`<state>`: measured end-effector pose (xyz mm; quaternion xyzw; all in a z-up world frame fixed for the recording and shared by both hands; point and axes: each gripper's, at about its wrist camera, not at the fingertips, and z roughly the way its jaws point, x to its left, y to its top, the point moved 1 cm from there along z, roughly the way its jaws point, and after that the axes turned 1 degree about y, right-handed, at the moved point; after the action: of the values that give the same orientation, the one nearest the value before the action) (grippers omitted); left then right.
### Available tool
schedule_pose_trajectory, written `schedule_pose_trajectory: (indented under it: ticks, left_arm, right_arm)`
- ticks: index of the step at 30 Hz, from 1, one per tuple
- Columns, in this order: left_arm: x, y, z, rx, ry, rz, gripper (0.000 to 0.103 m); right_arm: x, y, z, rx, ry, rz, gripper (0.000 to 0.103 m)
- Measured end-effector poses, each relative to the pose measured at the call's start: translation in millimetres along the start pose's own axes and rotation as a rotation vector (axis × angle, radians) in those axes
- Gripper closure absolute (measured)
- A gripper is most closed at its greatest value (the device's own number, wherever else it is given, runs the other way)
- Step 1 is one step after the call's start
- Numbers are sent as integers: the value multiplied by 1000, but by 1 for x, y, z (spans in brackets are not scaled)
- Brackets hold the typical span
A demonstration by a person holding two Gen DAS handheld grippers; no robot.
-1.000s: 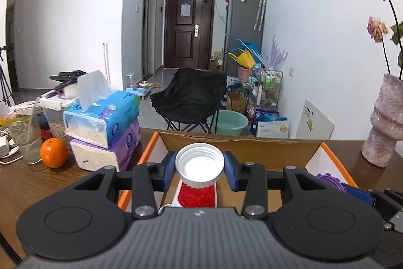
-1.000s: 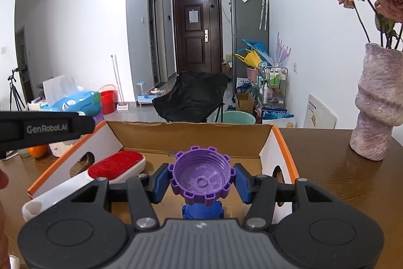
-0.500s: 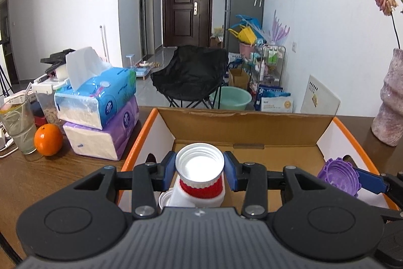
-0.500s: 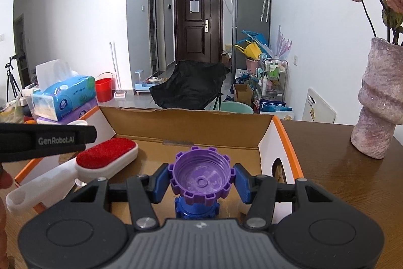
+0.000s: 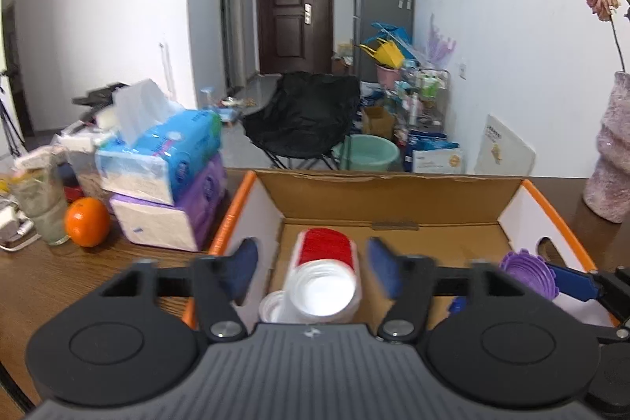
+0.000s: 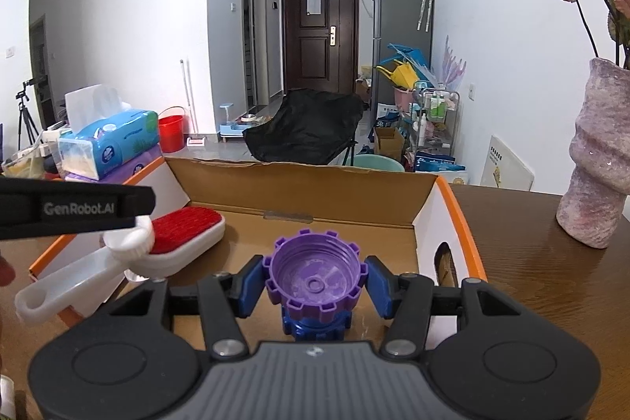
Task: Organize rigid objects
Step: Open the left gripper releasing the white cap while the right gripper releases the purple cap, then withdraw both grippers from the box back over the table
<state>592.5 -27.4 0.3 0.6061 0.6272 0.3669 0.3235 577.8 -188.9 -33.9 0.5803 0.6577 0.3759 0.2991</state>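
Opening left jaws: left gripper (image 5: 311, 272) releasing, white cap (image 5: 322, 293) loose between the pads, lower centre
Cap rests: on the red-faced brush (image 6: 173, 237) inside the cardboard box (image 5: 393, 193)
Right jaws: right gripper (image 6: 315, 280) opening around the purple cap (image 6: 315, 278), gaps showing, above a blue cap (image 6: 315, 327)
Worktop (image 6: 531, 250): vase (image 6: 598, 152) at right

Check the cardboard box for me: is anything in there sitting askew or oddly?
Yes. The white cap sits tilted on the red-faced brush inside the cardboard box, not flat on the floor. The left gripper is opening, pads clear of it. The purple cap perches on a blue piece.
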Motion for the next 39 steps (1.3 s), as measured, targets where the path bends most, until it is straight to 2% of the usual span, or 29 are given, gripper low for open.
schedule_pose_trajectory:
  ticks: [1,2,3,4,7,21,39]
  left_arm:
    - [1,0,-3,-14,13,4,14]
    - [2,0,-6,-24,18,7,9]
    - [3,1,-8,-31,19,7,5]
    - [5,1,-12,-42,17,2,0]
    - [9,4,-19,-63,17,-5,0]
    - [20,0,-29,-54,46,-24,0]
    - [33,-18,-95,-112,35,-40,0]
  right_arm:
    - [0,0,-1,0,-3,1,19]
    - [0,0,-3,-10,-11,5,6]
    - [1,0,-6,-28,-20,7,0]
    - [1,1,-8,-37,-24,7,0]
    - [0,3,-11,-45,-31,14,0]
    - [-3,-2,-34,-78,-50,31,0]
    - [-11,-23,-100,-130,-76,40,0]
